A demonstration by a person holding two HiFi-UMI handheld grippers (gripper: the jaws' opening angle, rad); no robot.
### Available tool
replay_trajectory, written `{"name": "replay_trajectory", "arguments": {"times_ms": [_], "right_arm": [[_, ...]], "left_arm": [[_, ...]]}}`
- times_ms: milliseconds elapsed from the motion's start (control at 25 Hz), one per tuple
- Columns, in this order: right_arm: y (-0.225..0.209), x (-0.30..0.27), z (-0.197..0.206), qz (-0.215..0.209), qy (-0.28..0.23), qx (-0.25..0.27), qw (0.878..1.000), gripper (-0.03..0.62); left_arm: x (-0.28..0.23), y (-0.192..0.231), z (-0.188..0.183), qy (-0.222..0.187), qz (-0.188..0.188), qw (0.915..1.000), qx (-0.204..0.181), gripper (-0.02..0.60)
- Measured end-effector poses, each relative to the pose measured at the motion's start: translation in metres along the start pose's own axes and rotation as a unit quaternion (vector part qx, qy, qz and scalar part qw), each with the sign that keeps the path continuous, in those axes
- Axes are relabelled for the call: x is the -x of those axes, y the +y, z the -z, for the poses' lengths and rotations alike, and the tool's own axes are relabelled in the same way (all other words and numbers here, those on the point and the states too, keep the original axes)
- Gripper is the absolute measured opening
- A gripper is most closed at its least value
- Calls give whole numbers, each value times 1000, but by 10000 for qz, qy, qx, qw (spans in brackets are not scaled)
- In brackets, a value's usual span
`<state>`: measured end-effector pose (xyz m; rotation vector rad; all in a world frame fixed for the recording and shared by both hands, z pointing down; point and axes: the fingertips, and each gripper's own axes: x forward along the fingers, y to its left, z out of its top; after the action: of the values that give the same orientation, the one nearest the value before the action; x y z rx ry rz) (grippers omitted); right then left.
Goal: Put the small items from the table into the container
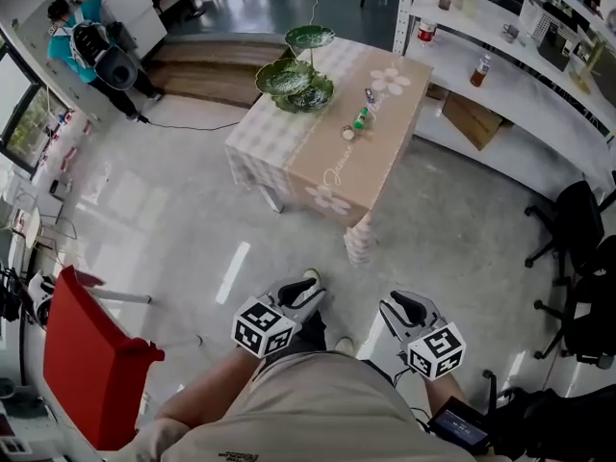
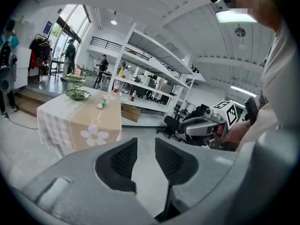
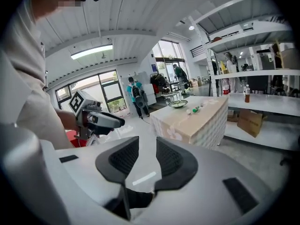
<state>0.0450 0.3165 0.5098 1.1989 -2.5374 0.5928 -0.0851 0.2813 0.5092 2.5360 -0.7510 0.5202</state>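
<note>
A table (image 1: 339,166) with a beige flowered runner stands well ahead of me across the floor. On its far end is a green tiered leaf-shaped dish (image 1: 296,77), seen also as the dish (image 2: 77,93) and the dish (image 3: 178,104) in the gripper views. A few small items (image 1: 358,120) lie on the runner beside it, among them a green-and-white piece. My left gripper (image 1: 308,295) and right gripper (image 1: 398,308) are held close to my body, far from the table. The left gripper (image 2: 146,146) stands open with nothing between its pads. The right gripper (image 3: 147,146) is open and empty too.
A red panel (image 1: 91,364) leans at my near left. White shelving (image 1: 510,80) with bottles runs along the right, a cardboard box (image 1: 472,118) beneath it, black office chairs (image 1: 577,229) further right. A white stacked object (image 1: 360,239) stands on the floor by the table's near corner. A person (image 1: 82,37) is far left.
</note>
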Motion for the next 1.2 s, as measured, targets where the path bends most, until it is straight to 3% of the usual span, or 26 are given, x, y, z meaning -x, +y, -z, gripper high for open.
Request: {"name": "replay_trajectory", "arguments": {"times_ms": [360,680,920,1200], "right_arm": [[-69,-92,-81,604,-29,-176,9980,124],[-101,-146,-121,878,71,-228,9959,117],[-140,-153,-129,909,159,-316,9952,115],[-211,-160,-156,543,258,-184,9980,115]], "left_arm": [[-76,136,-92,79,293,9995,-90,141],[-149,228,-124,332,498,9971,474,165],[-216,273,-145,321,115,9933,1100,196],[-299,334,-170,537,-833,9813,1650,230]]}}
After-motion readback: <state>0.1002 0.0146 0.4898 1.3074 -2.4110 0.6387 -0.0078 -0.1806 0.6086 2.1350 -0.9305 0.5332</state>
